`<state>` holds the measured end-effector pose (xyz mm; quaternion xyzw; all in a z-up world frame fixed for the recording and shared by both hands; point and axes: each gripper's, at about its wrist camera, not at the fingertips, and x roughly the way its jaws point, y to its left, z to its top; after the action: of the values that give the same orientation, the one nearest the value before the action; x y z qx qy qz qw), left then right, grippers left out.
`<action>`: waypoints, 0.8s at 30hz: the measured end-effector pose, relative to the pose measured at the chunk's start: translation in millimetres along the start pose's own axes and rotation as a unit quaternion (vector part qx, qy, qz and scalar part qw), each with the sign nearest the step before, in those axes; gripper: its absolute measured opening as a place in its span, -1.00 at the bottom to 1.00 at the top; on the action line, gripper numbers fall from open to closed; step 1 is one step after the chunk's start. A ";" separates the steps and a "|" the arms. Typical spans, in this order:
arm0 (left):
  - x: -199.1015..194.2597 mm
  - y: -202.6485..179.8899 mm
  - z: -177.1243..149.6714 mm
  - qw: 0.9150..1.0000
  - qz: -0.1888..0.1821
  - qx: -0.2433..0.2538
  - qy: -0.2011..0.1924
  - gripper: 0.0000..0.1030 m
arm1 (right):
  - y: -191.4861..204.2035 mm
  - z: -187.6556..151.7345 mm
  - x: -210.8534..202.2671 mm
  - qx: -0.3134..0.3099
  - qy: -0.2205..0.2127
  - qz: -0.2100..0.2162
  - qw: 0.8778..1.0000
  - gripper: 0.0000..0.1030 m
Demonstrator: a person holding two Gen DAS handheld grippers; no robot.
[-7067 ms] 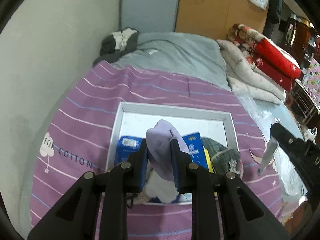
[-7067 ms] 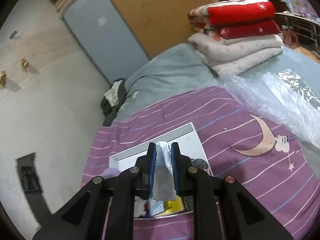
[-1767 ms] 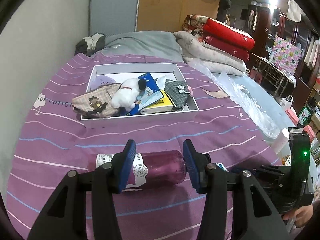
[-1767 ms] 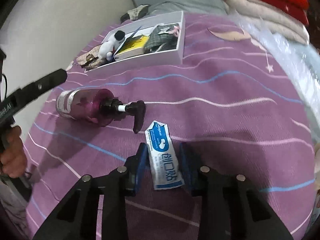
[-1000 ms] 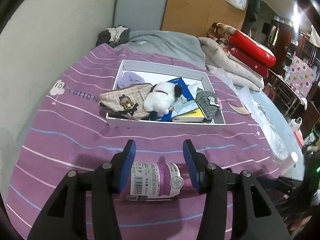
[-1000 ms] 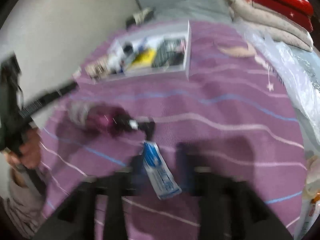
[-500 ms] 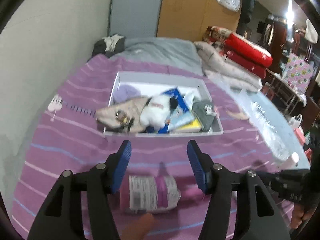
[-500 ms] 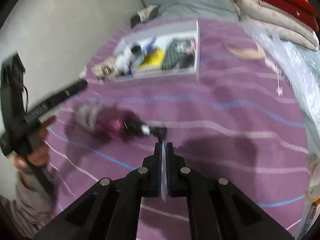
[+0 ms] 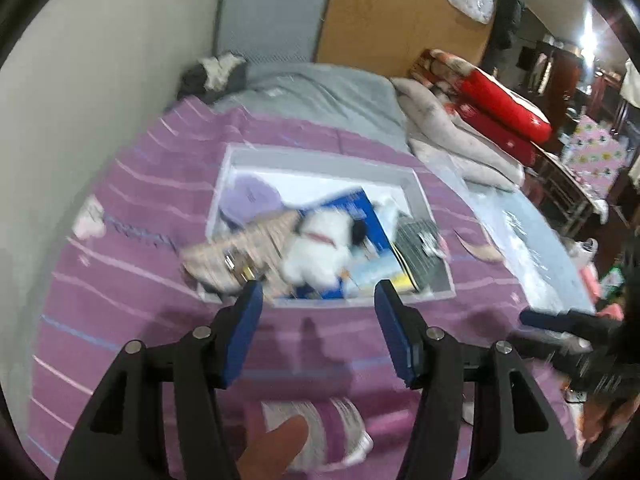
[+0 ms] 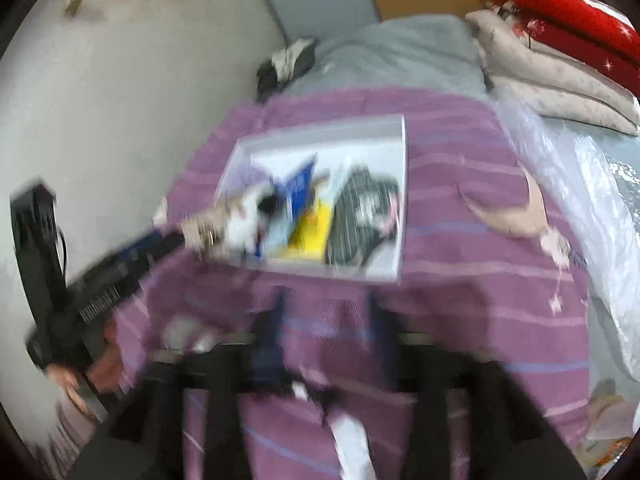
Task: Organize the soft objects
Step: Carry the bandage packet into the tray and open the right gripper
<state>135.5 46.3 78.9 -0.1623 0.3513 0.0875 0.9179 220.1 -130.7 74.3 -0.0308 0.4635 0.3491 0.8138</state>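
Soft things fill the white box (image 9: 420, 200) on the purple striped bedspread (image 9: 132, 280): a white plush toy (image 9: 320, 248) in the middle, a plaid pouch (image 9: 240, 252) drooping over the box's near left edge, a lilac cap (image 9: 250, 200) at the back left, a dark checked pouch (image 9: 420, 248) on the right, all blurred. Blue and yellow booklets (image 9: 368, 220) lie under the plush.

Left gripper (image 9: 318, 300) now: jaws well apart, nothing between the blue pads, hanging over the bedspread just short of the box. Below it lies a purple pump bottle (image 9: 320, 424) on its side, and a fingertip (image 9: 276, 448) shows in front of it.

Right gripper (image 10: 324, 312), very smeared, has just been opening; its jaws stand apart with only bedspread showing between them. A white sachet (image 10: 352, 444) lies on the bedspread under it, clear of the pads. In the right wrist view the left gripper reaches in from the left toward the plaid pouch; I cannot tell whether it touches. Folded red and cream quilts (image 10: 560, 40) are stacked at the far right.
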 end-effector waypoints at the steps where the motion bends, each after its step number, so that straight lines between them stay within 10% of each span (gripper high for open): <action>1: 0.2 -0.2 -2.8 1.000 -0.006 -0.002 0.005 0.15 | 4.9 -16.0 -0.4 -0.019 0.012 -0.004 1.000 0.27; 9: -1.1 -23.9 -19.4 0.999 0.017 0.043 0.013 0.15 | 9.4 -90.9 32.4 -0.073 0.098 -0.063 0.990 0.06; 16: 2.3 -35.0 -27.4 0.997 0.009 0.065 0.028 0.15 | 7.8 -93.1 39.8 -0.079 0.124 -0.061 0.987 -0.87; 24: -5.2 -35.8 -16.4 0.997 0.042 0.063 -0.007 0.15 | -0.4 -57.7 18.4 -0.032 0.075 -0.010 0.997 -0.95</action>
<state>131.4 6.8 79.3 -0.0883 0.3557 0.1044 0.9245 184.0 -142.6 27.1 -0.0874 0.5114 0.3518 0.7792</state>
